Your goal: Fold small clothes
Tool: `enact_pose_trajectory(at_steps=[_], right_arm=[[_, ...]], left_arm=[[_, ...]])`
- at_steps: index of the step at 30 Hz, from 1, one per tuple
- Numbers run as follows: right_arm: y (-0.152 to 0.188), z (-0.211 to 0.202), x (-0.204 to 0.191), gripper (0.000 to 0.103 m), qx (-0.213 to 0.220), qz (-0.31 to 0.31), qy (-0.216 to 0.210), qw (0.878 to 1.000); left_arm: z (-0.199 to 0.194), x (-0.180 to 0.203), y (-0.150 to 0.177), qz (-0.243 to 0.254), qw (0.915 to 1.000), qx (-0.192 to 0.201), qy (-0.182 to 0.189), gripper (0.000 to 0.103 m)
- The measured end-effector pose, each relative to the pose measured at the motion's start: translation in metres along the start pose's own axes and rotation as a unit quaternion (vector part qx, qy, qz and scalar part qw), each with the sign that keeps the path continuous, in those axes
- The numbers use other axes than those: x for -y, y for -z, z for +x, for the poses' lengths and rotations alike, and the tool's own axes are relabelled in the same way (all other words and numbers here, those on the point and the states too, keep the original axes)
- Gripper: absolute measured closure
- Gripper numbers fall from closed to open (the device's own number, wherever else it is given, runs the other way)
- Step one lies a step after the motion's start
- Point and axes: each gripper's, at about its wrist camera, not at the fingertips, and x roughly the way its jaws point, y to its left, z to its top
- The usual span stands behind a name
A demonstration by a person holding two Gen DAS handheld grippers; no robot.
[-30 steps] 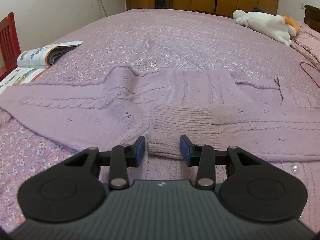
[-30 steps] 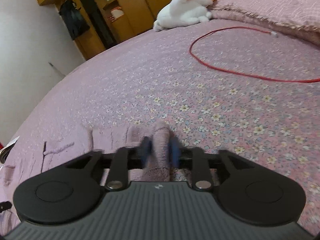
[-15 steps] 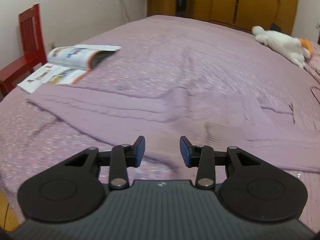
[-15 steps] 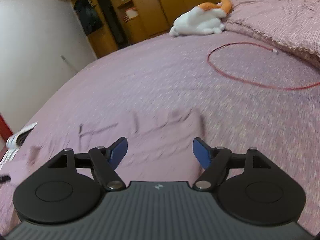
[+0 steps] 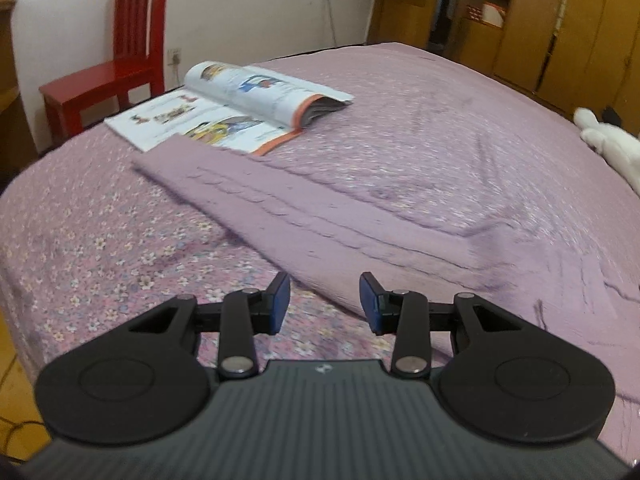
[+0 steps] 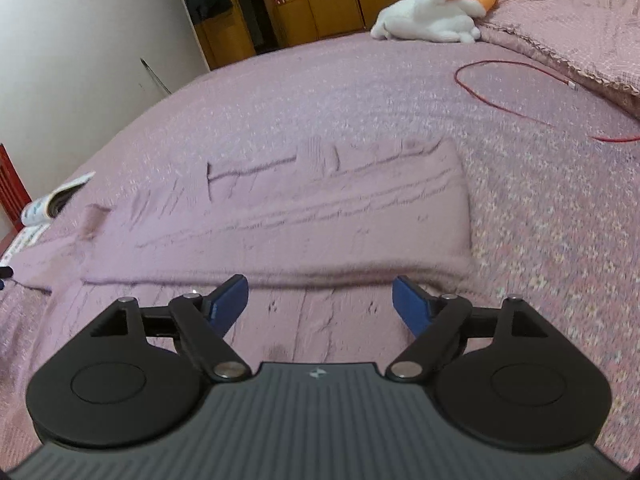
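Observation:
A lilac cable-knit sweater (image 5: pixel 360 220) lies flat on the flowered bedspread (image 5: pixel 100 248), folded into a long band; it also shows in the right wrist view (image 6: pixel 320 216). My left gripper (image 5: pixel 323 302) is open and empty, above the sweater's near left edge. My right gripper (image 6: pixel 320 300) is wide open and empty, hovering over the sweater's near edge.
An open magazine (image 5: pixel 240 112) lies at the sweater's far left end. A red chair (image 5: pixel 116 68) stands beside the bed. A white and orange plush toy (image 6: pixel 436 12) and a red cable (image 6: pixel 520 96) lie far right. Wooden wardrobes (image 5: pixel 540 20) stand behind.
My right gripper has let go of the sweater's cuff, opened wide and drawn back. My left gripper has swung left along the sweater, still open.

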Motion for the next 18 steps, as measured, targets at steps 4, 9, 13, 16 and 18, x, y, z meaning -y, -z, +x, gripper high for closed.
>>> enact_pose_trajectory(at_steps=[4, 9, 13, 16, 18], right_arm=[[0.005, 0.006, -0.005, 0.018, -0.005, 0.003, 0.014, 1.0], [0.016, 0.017, -0.008, 0.018, -0.02, 0.008, 0.031, 0.999], [0.023, 0.02, -0.008, 0.017, -0.012, 0.01, 0.036, 0.999], [0.027, 0.02, -0.006, 0.015, -0.003, 0.019, 0.033, 0.999], [0.03, 0.021, -0.007, 0.013, 0.004, 0.017, 0.034, 0.999]], left_arm=[[0.02, -0.017, -0.005, -0.038, 0.9992, -0.005, 0.01, 0.063], [0.046, -0.027, -0.013, -0.034, 0.9992, 0.0, 0.02, 0.053], [0.066, -0.037, -0.017, -0.051, 0.9987, 0.001, 0.011, 0.053], [0.08, -0.046, -0.021, -0.077, 0.997, 0.001, 0.008, 0.053], [0.087, -0.05, -0.024, -0.09, 0.9958, 0.007, 0.014, 0.053]])
